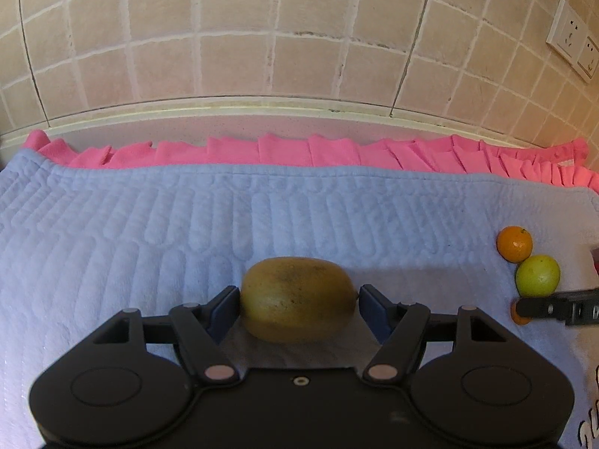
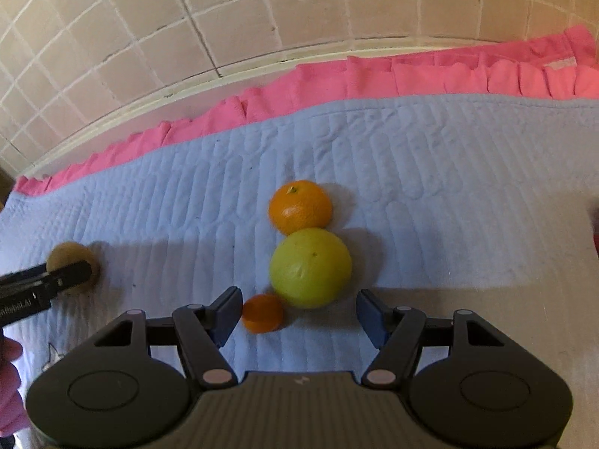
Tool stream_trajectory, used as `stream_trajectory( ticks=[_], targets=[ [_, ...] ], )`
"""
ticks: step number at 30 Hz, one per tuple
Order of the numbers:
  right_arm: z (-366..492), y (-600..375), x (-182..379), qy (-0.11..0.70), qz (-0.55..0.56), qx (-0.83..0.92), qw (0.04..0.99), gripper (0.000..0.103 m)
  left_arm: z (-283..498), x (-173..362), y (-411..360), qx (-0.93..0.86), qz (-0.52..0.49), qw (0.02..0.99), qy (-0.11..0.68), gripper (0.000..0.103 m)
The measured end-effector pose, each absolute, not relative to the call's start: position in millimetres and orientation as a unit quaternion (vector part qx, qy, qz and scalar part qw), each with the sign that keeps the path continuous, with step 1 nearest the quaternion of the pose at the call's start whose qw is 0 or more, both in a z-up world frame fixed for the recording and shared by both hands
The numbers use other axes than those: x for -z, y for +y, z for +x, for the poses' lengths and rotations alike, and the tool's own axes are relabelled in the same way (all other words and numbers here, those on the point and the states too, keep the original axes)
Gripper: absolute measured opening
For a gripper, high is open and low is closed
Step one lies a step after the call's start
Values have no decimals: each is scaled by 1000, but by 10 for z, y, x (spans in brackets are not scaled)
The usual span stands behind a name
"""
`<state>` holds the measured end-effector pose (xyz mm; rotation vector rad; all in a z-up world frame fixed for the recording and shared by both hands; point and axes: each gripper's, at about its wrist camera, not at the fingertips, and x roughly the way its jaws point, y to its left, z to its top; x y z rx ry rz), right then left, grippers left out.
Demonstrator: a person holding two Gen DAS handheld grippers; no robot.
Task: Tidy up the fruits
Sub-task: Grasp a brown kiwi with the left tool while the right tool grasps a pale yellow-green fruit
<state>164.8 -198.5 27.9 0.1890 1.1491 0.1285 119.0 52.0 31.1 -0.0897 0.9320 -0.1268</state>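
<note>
A brown kiwi lies on the blue quilted cloth between the fingers of my left gripper. Its jaws stand open, the pads close to the kiwi's two ends, with a thin gap on the right. My right gripper is open over a small orange, which sits on the cloth near its left finger. Just beyond it lies a green citrus, touching a larger orange behind it. From the left wrist view the same three fruits sit at far right, the small orange partly behind a right gripper finger.
A pink ruffled cloth edges the blue one along a tiled wall. A wall socket is at upper right. A hand shows at the lower left. Something red peeks in at the right edge.
</note>
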Motion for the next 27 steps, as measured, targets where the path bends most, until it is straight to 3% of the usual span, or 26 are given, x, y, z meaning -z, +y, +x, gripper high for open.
stream_trajectory(
  ticks=[5,15,23,27],
  targets=[
    [1473,-1990,-321,544,75,-61,833,50,1147,-321,523,60,-47,891,448,82],
    [1585,-2028,-357,526,153,-63,834,48,1155,-327,531,63,-47,891,447,82],
    [1679,-2071,-425,497,97,-5,862,61,1157,-269,533,64,-65,884,458,82],
    [1842,-2068,-335,513,108,-25,851,58,1154,-267,505,64,-55,885,457,82]
  ],
)
